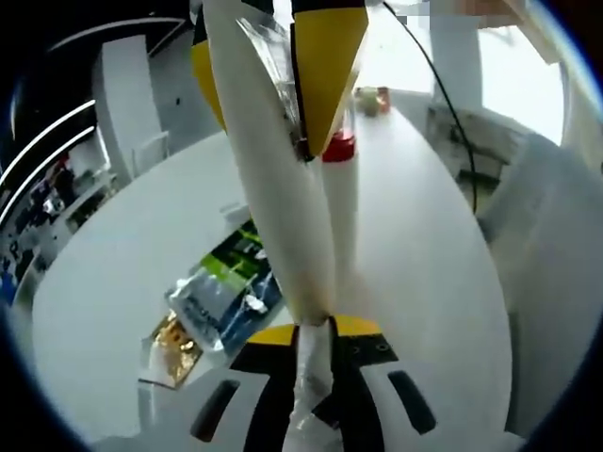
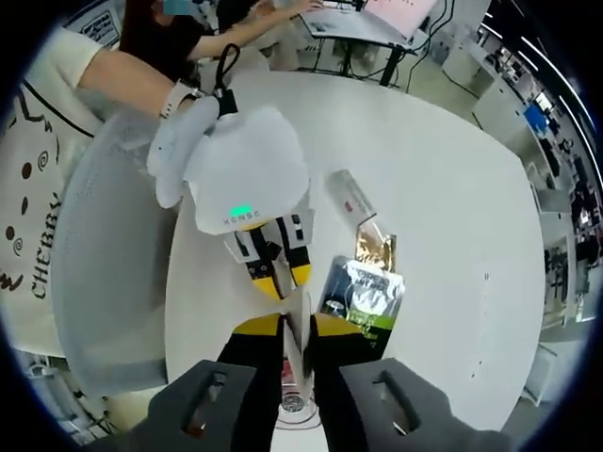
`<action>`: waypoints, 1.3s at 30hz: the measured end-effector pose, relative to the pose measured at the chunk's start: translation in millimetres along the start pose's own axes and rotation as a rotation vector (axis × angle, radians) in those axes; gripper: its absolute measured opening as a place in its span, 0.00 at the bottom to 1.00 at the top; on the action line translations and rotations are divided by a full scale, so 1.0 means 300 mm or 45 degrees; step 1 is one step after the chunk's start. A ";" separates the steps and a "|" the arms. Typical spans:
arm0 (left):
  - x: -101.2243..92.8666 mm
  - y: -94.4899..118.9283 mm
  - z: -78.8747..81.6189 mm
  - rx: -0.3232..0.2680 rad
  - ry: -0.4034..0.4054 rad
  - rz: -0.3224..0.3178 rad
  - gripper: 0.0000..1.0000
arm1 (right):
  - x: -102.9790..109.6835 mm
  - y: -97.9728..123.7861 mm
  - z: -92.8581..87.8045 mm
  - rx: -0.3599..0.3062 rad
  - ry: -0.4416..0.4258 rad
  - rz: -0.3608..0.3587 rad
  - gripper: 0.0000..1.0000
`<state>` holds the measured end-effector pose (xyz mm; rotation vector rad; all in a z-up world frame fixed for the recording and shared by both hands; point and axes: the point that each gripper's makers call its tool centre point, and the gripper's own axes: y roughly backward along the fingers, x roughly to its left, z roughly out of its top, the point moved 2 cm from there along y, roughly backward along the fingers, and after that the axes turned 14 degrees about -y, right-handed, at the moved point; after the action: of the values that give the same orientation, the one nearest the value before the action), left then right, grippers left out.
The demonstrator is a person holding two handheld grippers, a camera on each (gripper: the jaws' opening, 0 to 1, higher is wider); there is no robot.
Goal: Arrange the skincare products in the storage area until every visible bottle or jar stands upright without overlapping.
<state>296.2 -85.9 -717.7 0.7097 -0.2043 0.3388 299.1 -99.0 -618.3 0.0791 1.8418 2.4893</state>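
White tube (image 1: 283, 207) was pinched between our left gripper (image 1: 316, 330) and right gripper (image 2: 297, 325), so one hard tug could drop it.

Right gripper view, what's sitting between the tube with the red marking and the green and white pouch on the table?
A gold sachet lies between the tube and the pouch, as seen in the right gripper view.
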 end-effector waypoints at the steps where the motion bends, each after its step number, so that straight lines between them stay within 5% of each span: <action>1: 0.001 0.002 -0.003 0.002 -0.001 0.001 0.13 | -0.003 -0.003 -0.003 0.005 -0.001 -0.005 0.11; 8: 0.000 0.009 -0.003 0.002 0.001 0.001 0.13 | -0.007 0.000 -0.004 -0.008 -0.114 0.047 0.09; 13: 0.002 0.009 0.000 0.000 -0.003 0.005 0.12 | -0.010 -0.001 0.003 -0.037 0.026 0.034 0.11; 22: 0.002 0.017 0.002 0.001 -0.007 0.007 0.13 | -0.015 0.002 -0.016 -0.017 -0.014 0.030 0.17; 32: 0.005 0.021 0.004 -0.001 -0.009 0.007 0.13 | -0.011 0.002 -0.018 -0.011 -0.150 0.054 0.11; 39: 0.007 0.022 0.005 -0.003 -0.008 0.007 0.13 | -0.011 0.004 -0.022 -0.010 -0.084 0.043 0.14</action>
<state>295.7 -81.9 -712.1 0.7078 -0.2125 0.3412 301.9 -105.8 -619.2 0.1913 1.8201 2.4843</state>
